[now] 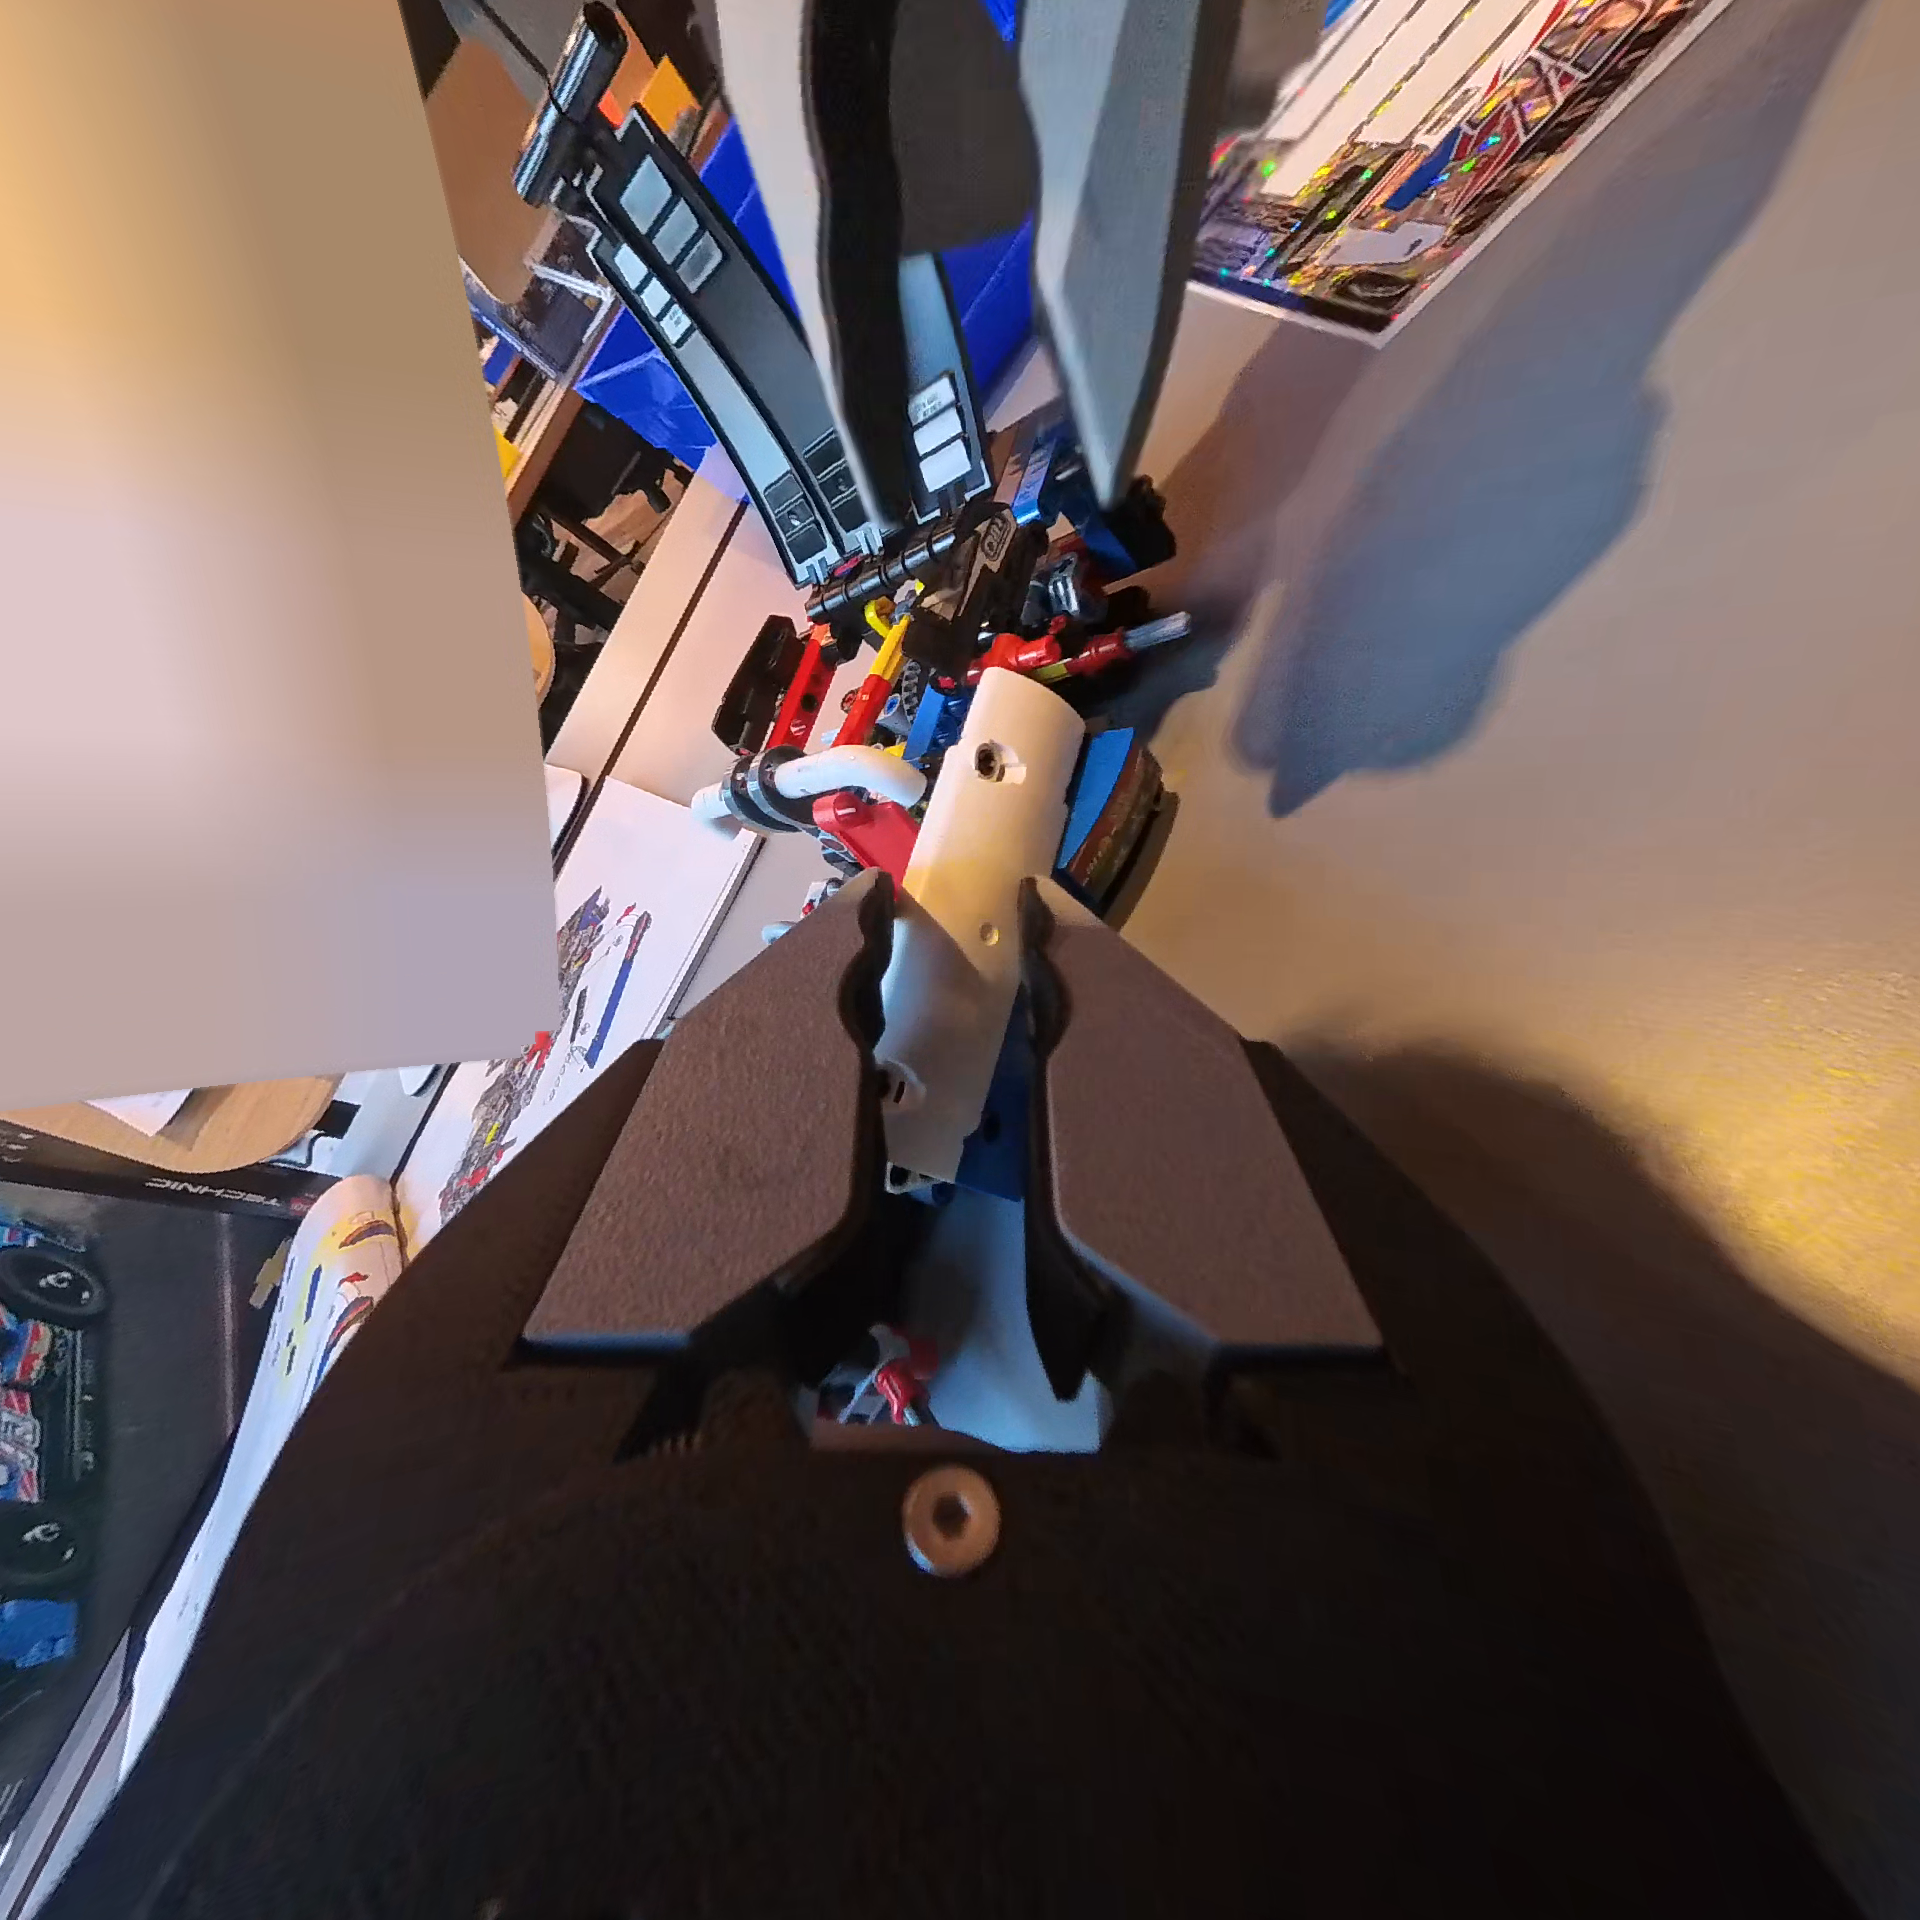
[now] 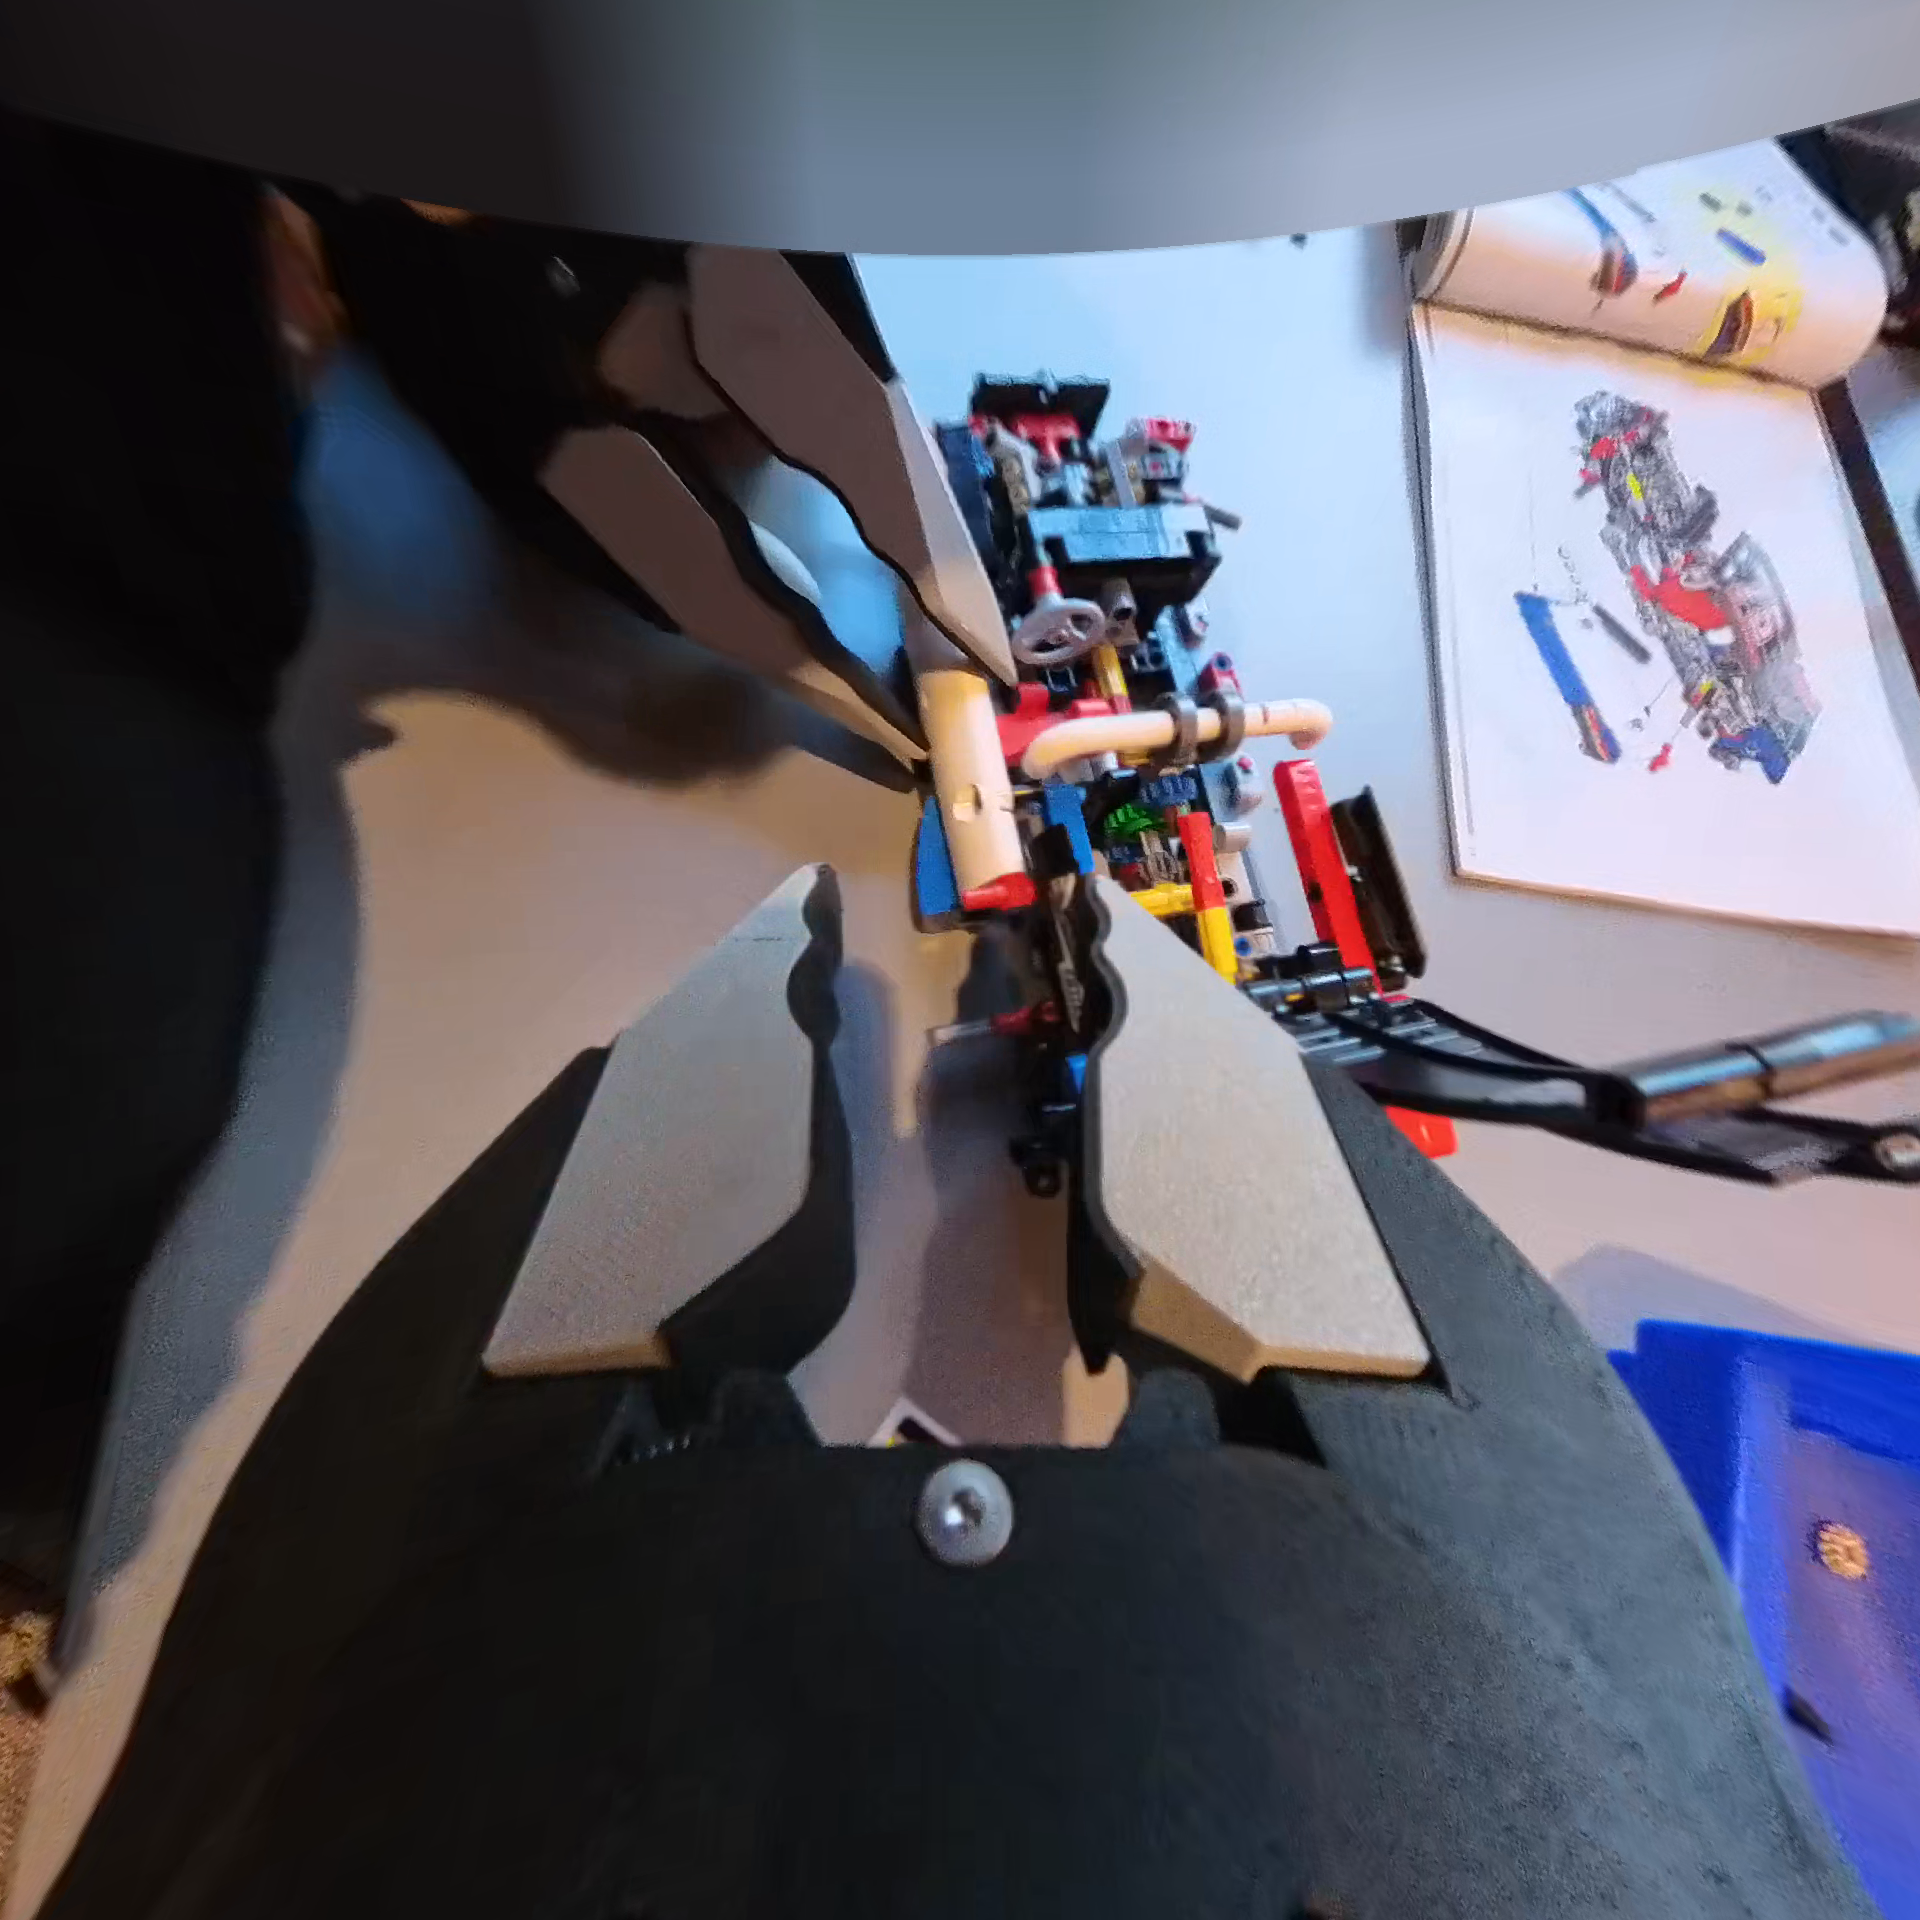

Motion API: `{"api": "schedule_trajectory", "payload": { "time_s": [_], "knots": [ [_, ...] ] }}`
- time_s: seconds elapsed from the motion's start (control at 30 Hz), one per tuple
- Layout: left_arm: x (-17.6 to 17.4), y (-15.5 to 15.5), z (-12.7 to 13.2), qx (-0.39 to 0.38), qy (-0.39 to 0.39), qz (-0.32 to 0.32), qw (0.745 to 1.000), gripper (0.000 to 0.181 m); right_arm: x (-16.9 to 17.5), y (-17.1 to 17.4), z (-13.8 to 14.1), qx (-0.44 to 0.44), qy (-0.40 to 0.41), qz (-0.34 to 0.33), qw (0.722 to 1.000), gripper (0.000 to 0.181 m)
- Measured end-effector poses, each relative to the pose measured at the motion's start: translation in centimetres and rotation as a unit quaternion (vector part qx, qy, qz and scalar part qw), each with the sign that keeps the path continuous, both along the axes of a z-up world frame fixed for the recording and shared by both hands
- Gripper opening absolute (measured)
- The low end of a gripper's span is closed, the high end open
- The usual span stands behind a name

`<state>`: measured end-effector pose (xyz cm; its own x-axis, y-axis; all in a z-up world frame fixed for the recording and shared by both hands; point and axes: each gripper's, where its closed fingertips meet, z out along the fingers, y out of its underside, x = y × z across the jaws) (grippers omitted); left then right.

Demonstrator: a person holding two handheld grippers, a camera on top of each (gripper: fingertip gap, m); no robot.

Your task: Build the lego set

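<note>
Both claws were at the half-built car on the pale table.

Nearest, the left claw was clamped on the car's long white panel, a finger pressed to each side of it, the rest of the build running on ahead of the tips. At the car's other end the right claw stood with its fingers apart: the right finger lay against a black piece at that end and the left finger hung clear over bare table, so nothing was gripped. The car lay between the two claws, its black curved wing reaching out to one side past the right claw. Beyond it the manual lay open near the build. A blue bin sat by the right claw's side, and the set's box lay well off near the table's edge.
</note>
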<state>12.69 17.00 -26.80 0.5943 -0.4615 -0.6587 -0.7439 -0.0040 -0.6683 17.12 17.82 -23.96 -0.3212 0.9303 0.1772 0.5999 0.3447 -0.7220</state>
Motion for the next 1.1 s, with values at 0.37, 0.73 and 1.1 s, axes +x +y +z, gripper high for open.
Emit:
{"api": "schedule_trajectory", "payload": {
  "time_s": [0.37,0.73,1.1],
  "knots": [
    [0.0,0.0,0.0,-0.012,-0.011,0.001,1.000,0.021,-1.0,1.6,-2.6,0.124,-0.086,-0.022,0.988,0.042],
    [-0.1,0.2,0.0,-0.019,-0.017,-0.001,1.000,0.021,-1.4,2.3,-3.5,0.164,-0.160,0.021,0.973,0.030],
    [-0.1,0.4,0.0,-0.024,-0.019,-0.002,1.000,0.020,-1.5,2.3,-3.7,0.160,-0.178,0.046,0.970,0.028]
  ]
}}
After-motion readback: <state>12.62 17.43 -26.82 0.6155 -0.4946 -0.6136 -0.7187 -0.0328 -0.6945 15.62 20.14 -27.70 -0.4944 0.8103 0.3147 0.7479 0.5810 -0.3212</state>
